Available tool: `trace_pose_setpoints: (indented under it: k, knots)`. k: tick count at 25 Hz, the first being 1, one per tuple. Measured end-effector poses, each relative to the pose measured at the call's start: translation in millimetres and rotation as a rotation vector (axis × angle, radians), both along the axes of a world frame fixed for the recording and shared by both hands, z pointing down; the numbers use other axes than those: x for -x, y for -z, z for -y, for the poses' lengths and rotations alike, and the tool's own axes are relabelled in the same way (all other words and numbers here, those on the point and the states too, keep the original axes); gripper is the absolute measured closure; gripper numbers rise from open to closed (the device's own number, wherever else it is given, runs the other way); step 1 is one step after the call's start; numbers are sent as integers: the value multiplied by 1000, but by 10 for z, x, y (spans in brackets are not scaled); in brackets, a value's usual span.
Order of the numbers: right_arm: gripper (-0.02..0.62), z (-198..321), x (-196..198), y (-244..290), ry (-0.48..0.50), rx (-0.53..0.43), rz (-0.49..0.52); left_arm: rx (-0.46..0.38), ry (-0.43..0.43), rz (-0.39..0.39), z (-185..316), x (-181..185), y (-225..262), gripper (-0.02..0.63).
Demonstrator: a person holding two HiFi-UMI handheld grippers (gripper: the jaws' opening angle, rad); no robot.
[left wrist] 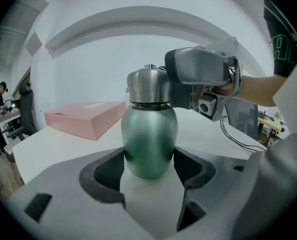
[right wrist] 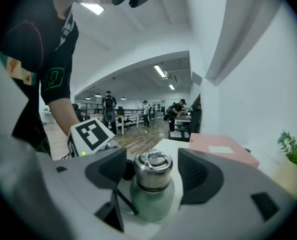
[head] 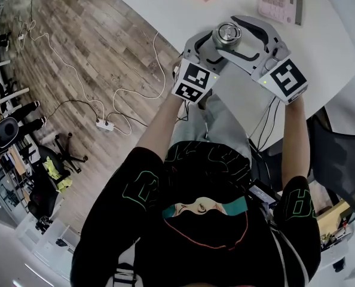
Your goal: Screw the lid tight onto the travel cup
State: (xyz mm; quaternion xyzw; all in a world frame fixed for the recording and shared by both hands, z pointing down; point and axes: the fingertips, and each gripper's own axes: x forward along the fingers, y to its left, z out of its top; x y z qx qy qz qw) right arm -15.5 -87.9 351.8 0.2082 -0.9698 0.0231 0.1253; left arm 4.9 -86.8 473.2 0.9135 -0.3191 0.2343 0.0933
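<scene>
Grey left tool (left wrist: 149, 160) clamps the green metal travel cup (left wrist: 148, 131) above the white counter (left wrist: 53, 149); right tool (right wrist: 153, 176) stands open around its steel ring-topped lid (right wrist: 152, 170). Close squarely on the lid before twisting, body held steady.

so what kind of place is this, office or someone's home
Most likely an open-plan office or lab. The right gripper view shows rows of pale desks with people among them under ceiling strip lights; the head view shows a black wheeled office chair and a white power strip on brown wood-plank flooring.
</scene>
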Motion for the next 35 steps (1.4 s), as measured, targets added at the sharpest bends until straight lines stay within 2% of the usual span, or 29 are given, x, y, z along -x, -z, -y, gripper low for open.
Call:
trace_pose_setpoints:
  k: [6, 9, 13, 18, 22, 28, 32, 35]
  knots:
    - [284, -15, -66, -51, 192, 94, -25, 3, -1, 2, -7, -4, 6, 285]
    - [306, -48, -75, -53, 254, 115, -33, 6, -5, 1, -14, -9, 10, 285]
    - [357, -39, -66, -84, 272, 111, -53, 6, -5, 2, -15, -2, 19, 285]
    - [360, -35, -90, -88, 240, 79, -46, 5, -6, 3, -15, -6, 28, 285]
    - [360, -34, -78, -87, 145, 37, -27, 4, -5, 3, -16, 0, 31, 285]
    - [360, -22, -94, -84, -63, -9, 16, 2, -5, 5, -26, 0, 31, 285]
    - [360, -7, -122, -58, -247, -47, 70, 0, -5, 5, -30, -11, 43, 285]
    - [360, 9, -138, -46, -424, -82, 114, -1, -4, 5, -27, -8, 31, 285]
